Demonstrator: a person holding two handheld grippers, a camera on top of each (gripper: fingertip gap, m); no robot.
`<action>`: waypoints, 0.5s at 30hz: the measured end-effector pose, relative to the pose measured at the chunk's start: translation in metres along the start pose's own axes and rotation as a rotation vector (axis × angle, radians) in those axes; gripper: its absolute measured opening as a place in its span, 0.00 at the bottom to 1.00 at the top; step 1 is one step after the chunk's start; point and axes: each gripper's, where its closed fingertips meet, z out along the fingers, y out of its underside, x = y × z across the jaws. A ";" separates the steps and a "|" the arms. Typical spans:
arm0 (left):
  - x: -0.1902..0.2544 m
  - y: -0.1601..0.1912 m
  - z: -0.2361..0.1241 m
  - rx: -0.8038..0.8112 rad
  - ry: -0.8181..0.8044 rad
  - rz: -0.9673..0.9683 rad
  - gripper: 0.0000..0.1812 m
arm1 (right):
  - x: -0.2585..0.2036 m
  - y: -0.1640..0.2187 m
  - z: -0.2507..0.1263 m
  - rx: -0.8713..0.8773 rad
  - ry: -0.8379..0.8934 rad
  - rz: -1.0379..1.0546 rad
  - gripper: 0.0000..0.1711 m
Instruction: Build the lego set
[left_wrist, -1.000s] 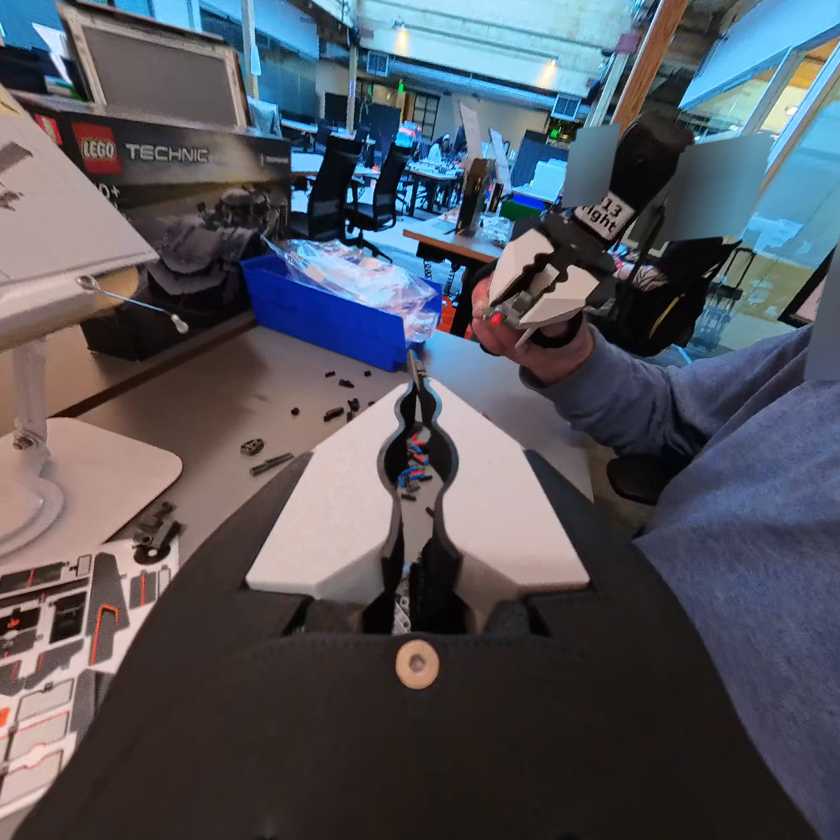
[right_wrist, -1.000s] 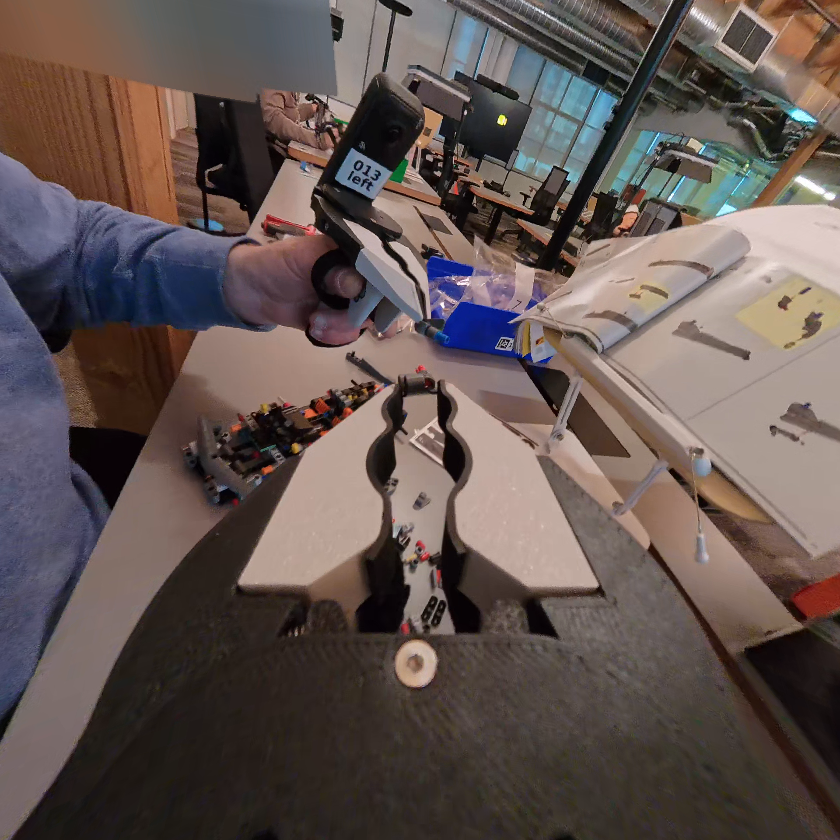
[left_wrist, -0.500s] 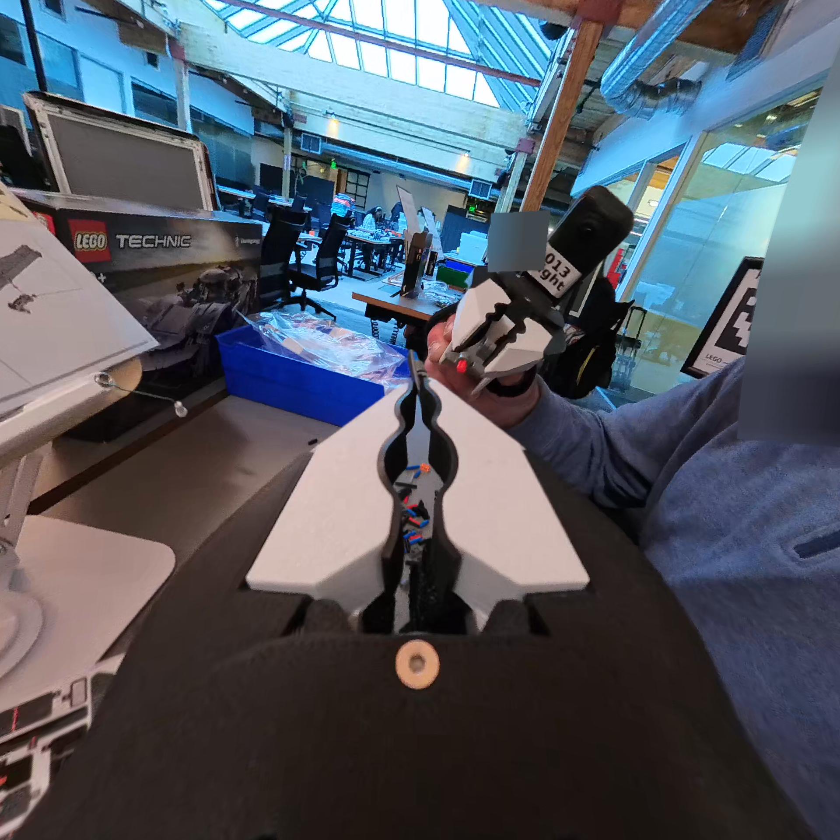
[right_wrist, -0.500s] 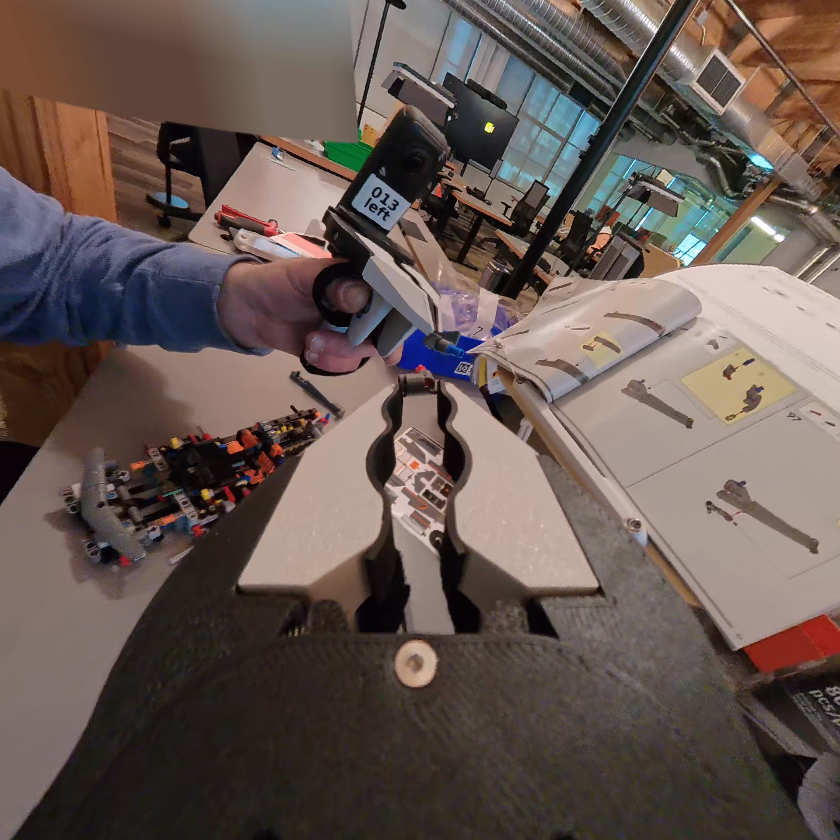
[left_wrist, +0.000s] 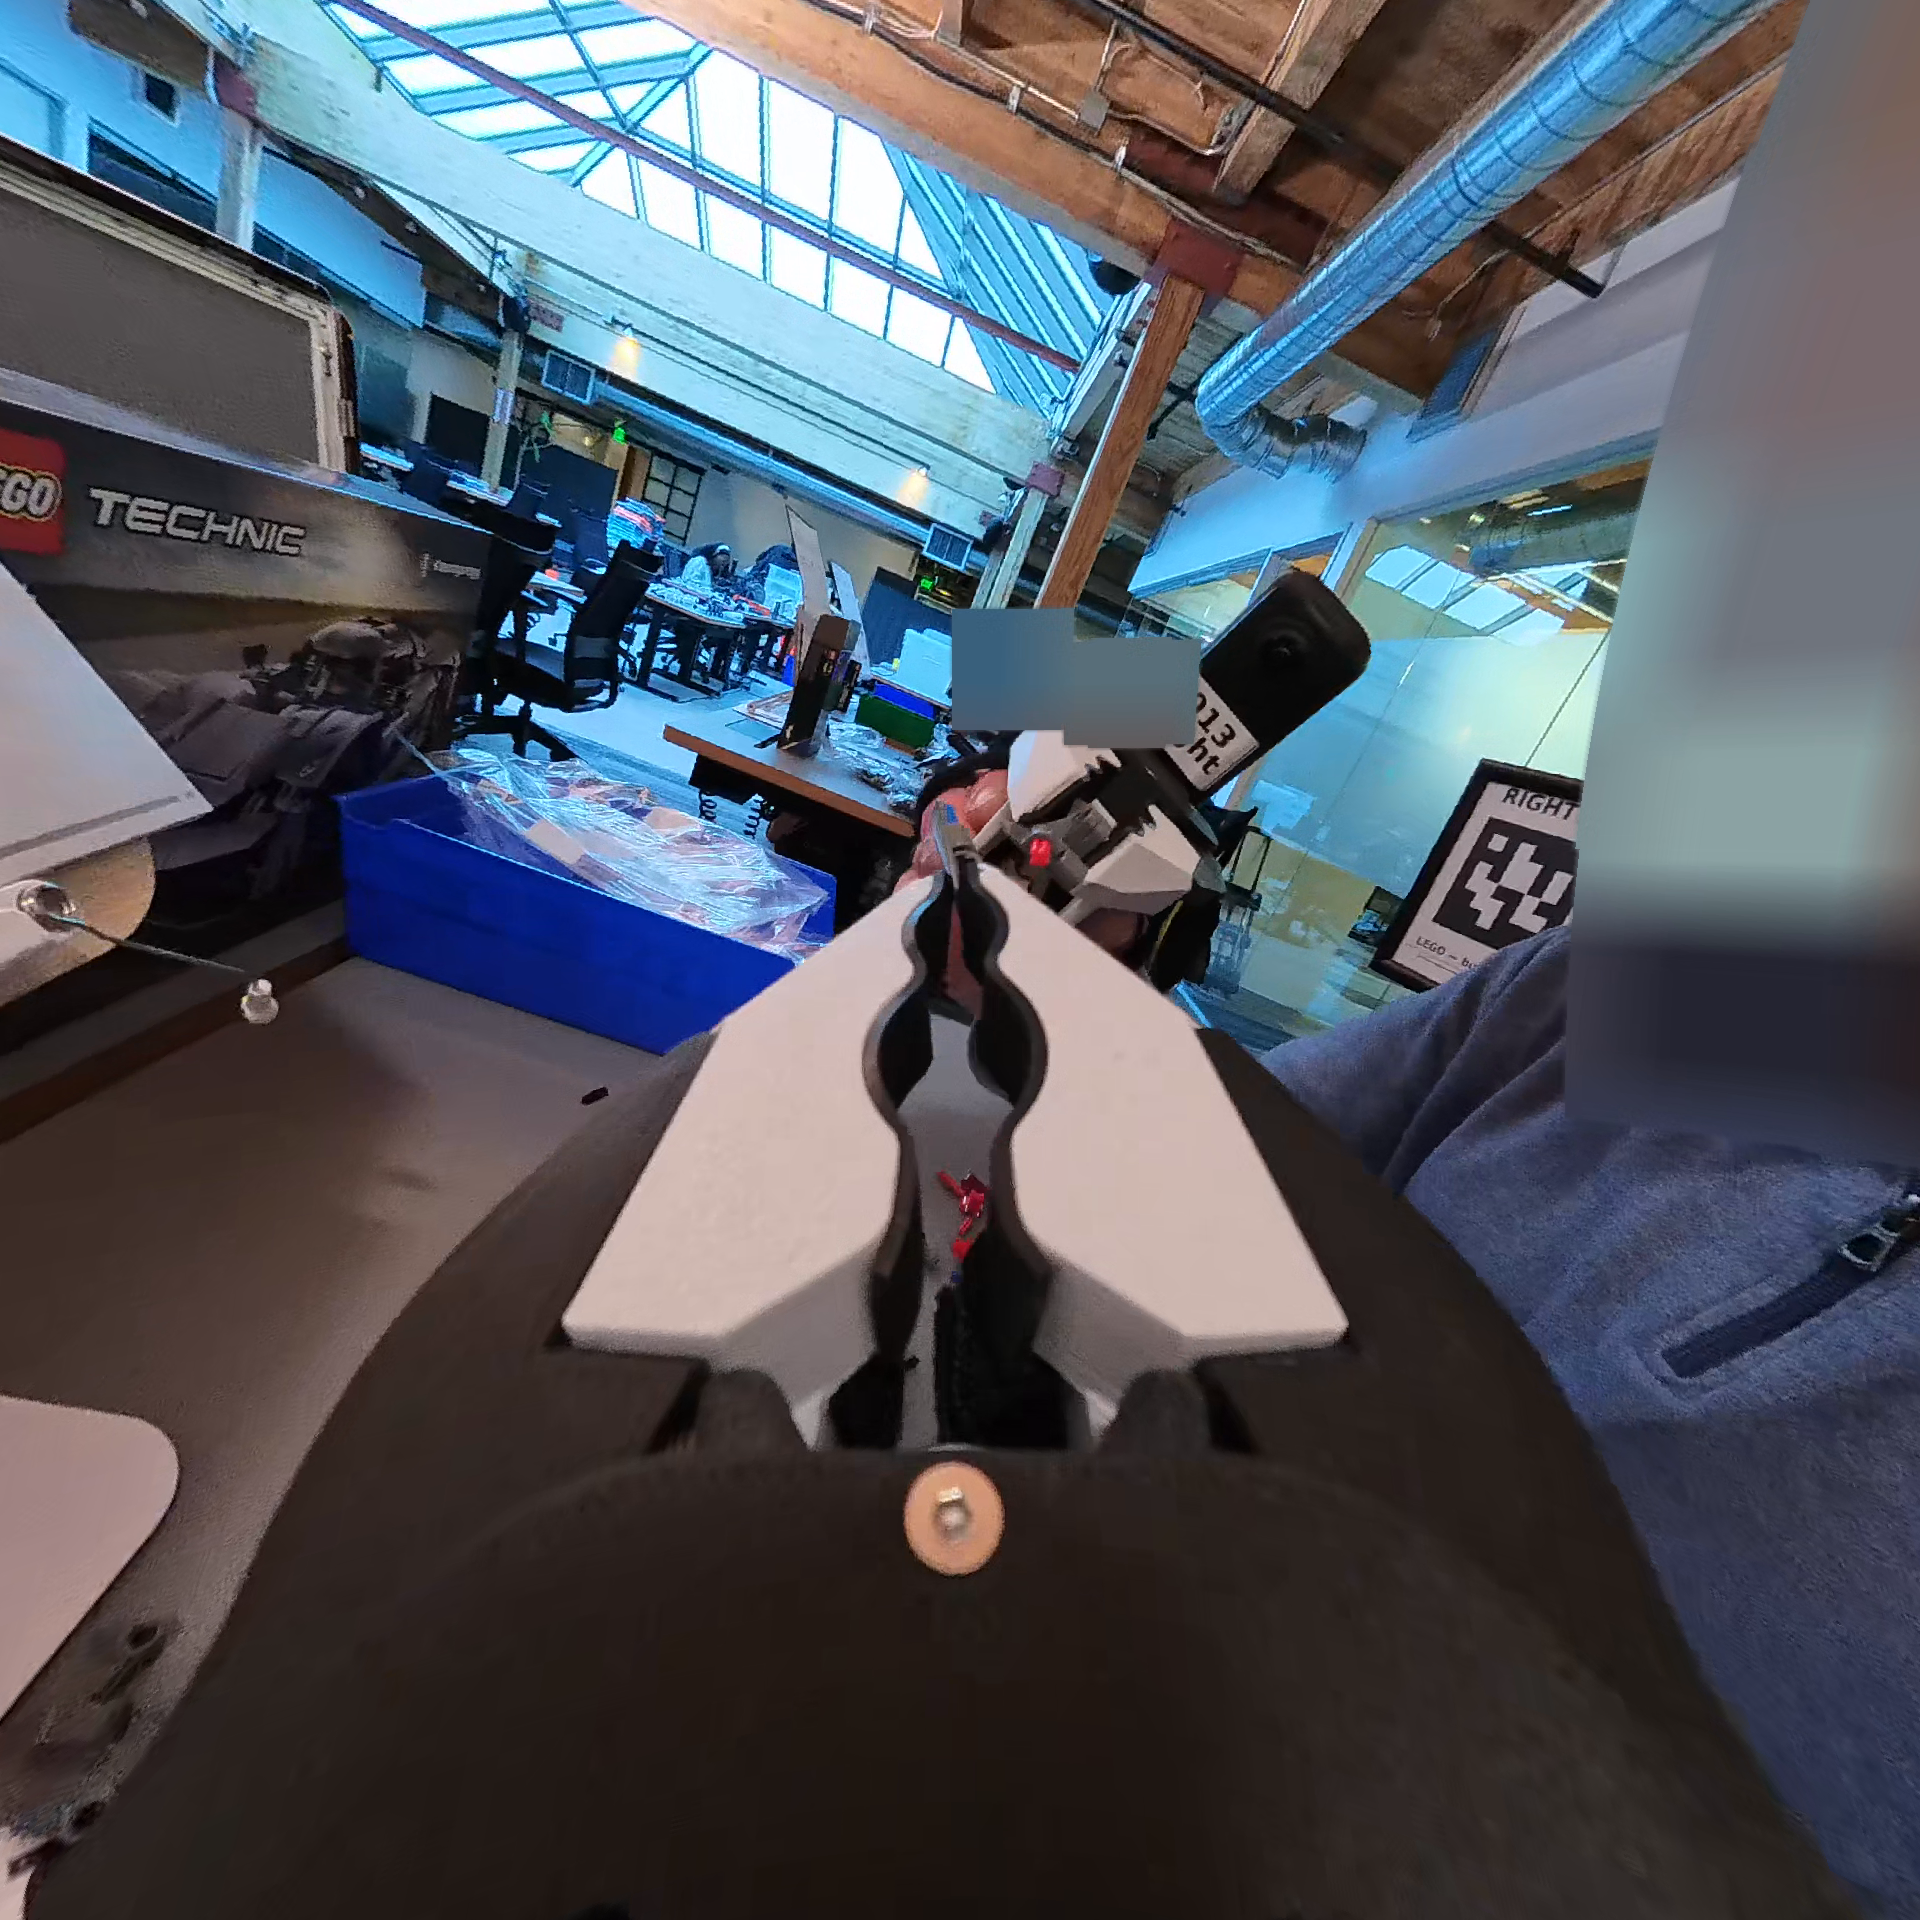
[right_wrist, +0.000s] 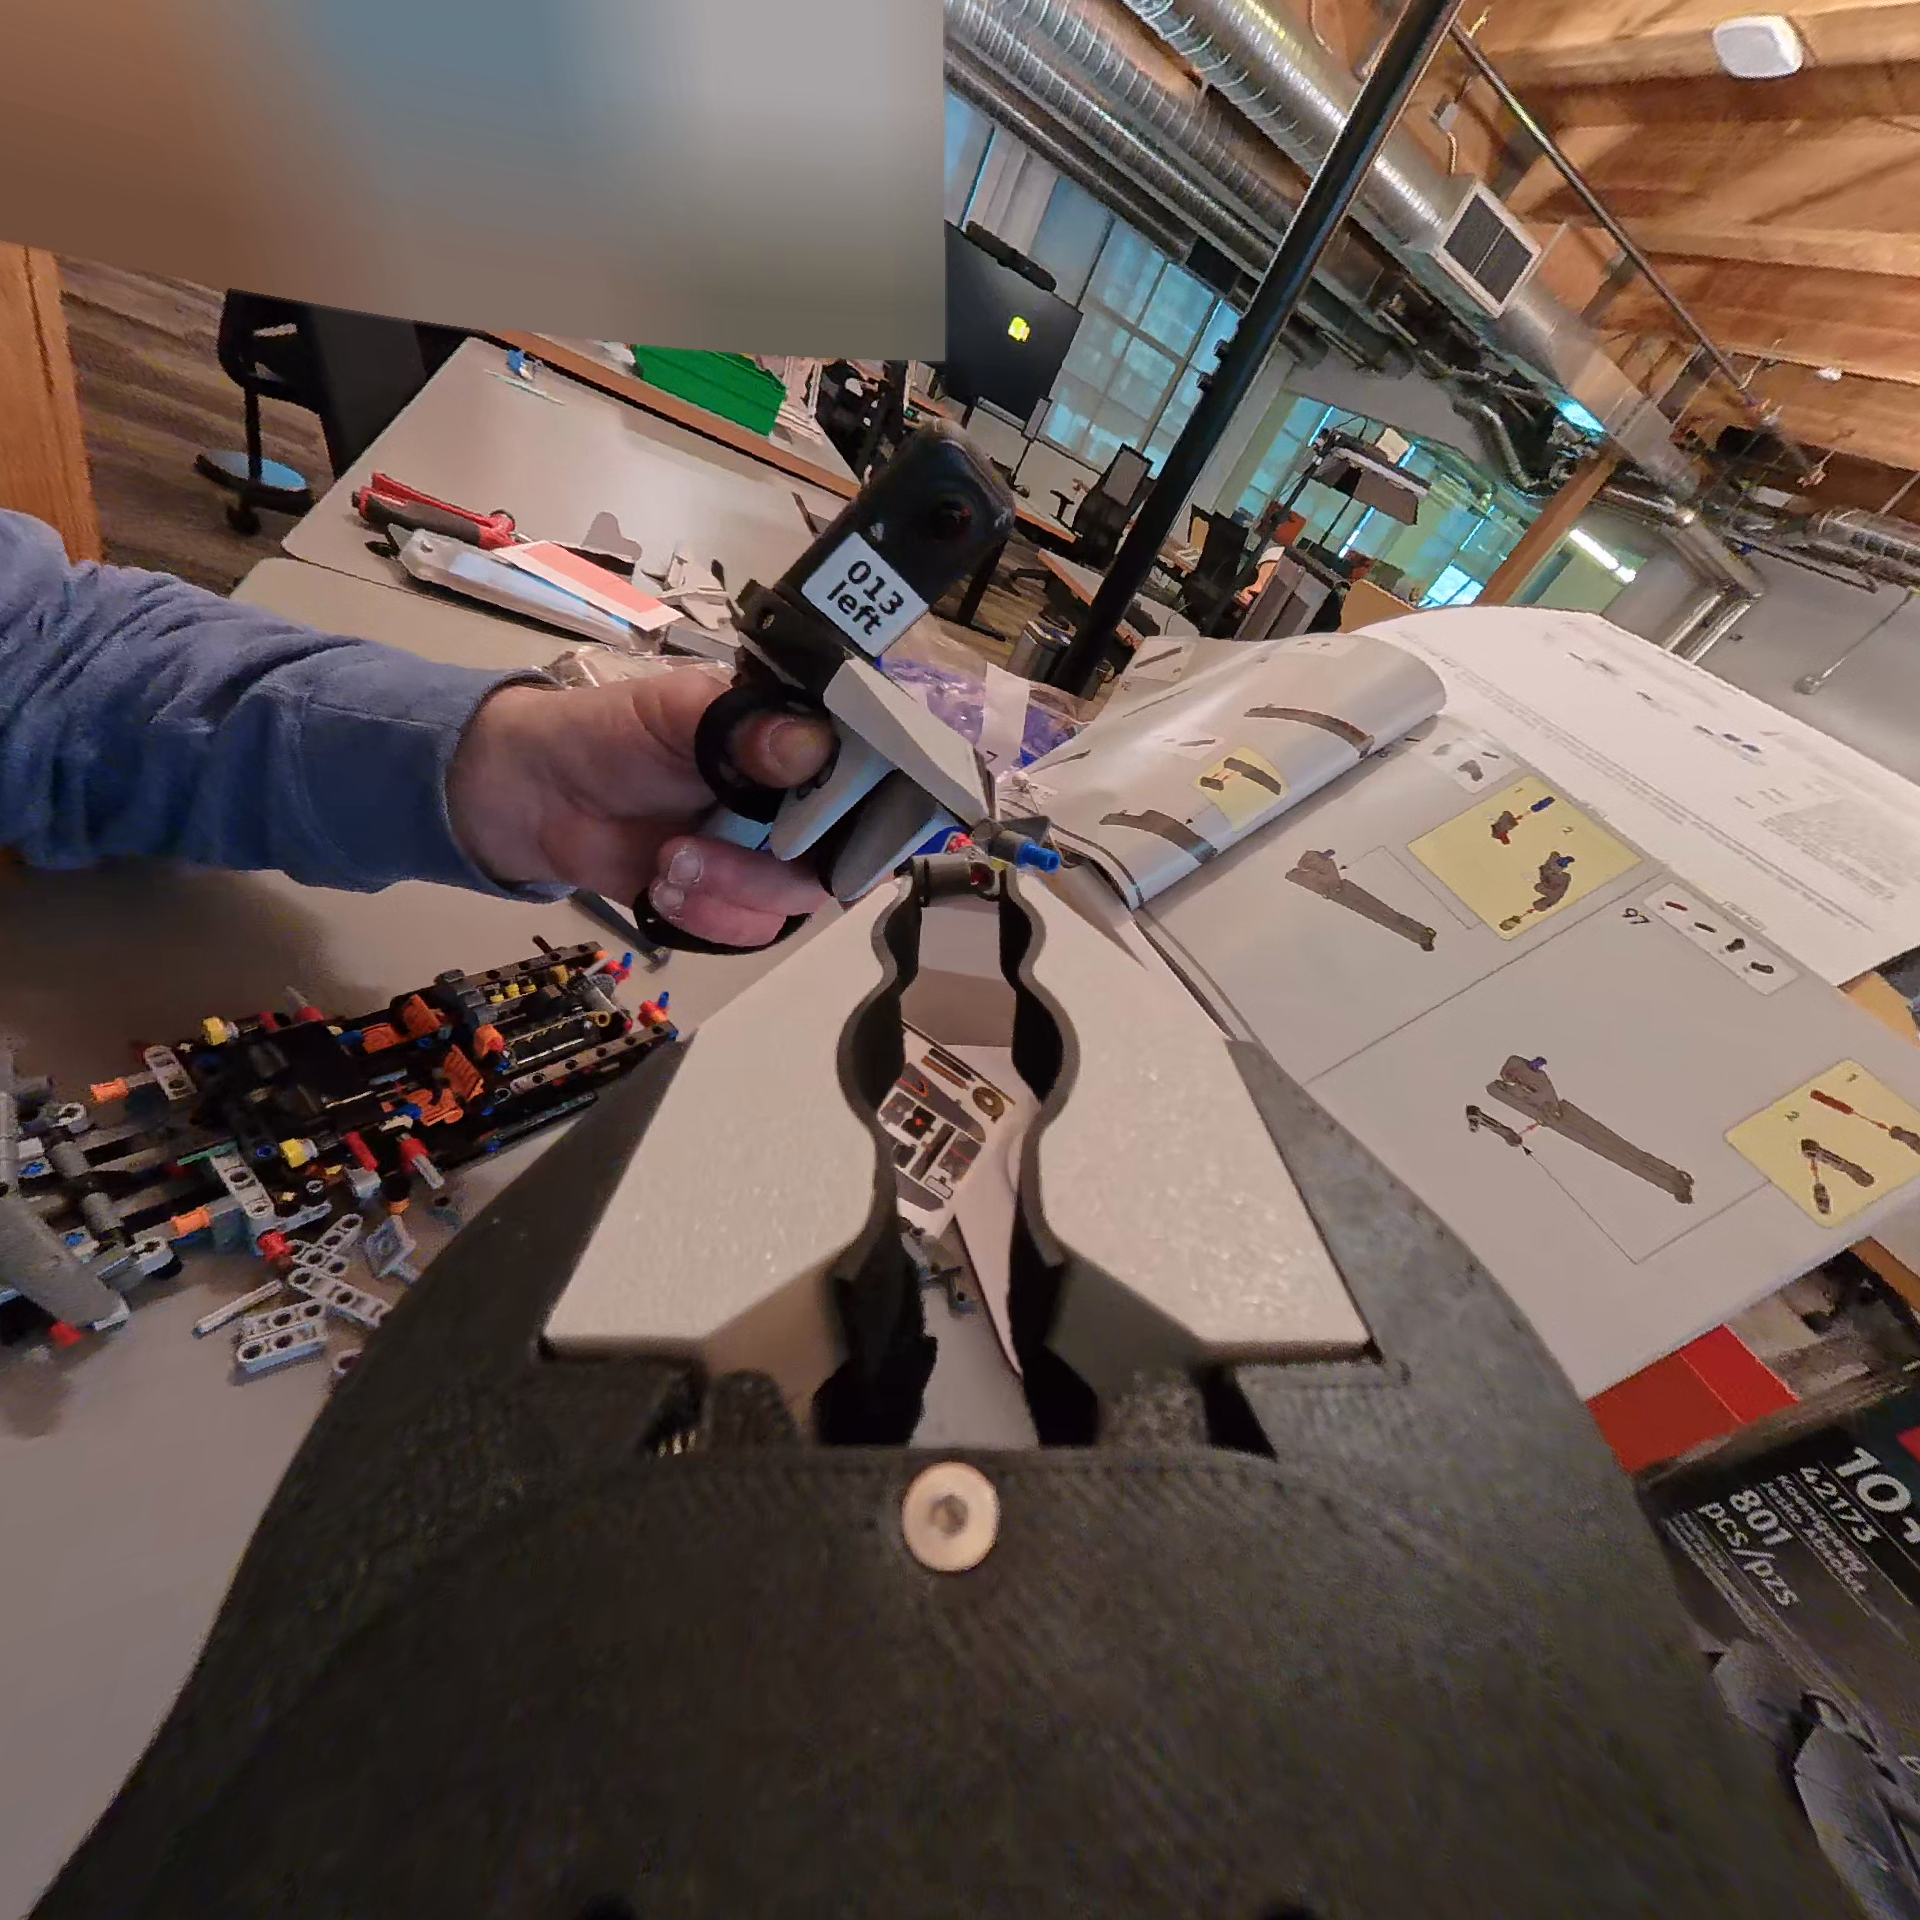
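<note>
Skylit hall, desks, seemingly glass partitions.

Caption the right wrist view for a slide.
Right tongs pinch a small grey Lego piece against the left tongs' blue-tipped pin, above the open paper instruction booklet.

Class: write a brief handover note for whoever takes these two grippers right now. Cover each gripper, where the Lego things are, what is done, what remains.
Left gripper: shut on a thin pin with a blue end.
Right gripper: shut on a small dark grey piece with a red dot.
Both are raised above the table, tips almost meeting.
Partly built model and loose pieces lie on the table; instruction booklet is open alongside.
Done: both parts picked up.
Left: likely join them, then add to the model.
</note>
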 end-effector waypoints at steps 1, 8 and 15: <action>0.000 -0.001 0.002 0.005 0.010 -0.009 0.00 | 0.001 0.002 0.000 0.000 0.003 0.000 0.07; 0.000 0.002 0.011 0.039 0.055 -0.045 0.00 | 0.003 0.009 0.003 -0.013 0.011 -0.011 0.07; 0.001 0.002 0.014 0.097 0.103 -0.127 0.00 | 0.006 0.010 0.004 0.000 0.030 0.003 0.07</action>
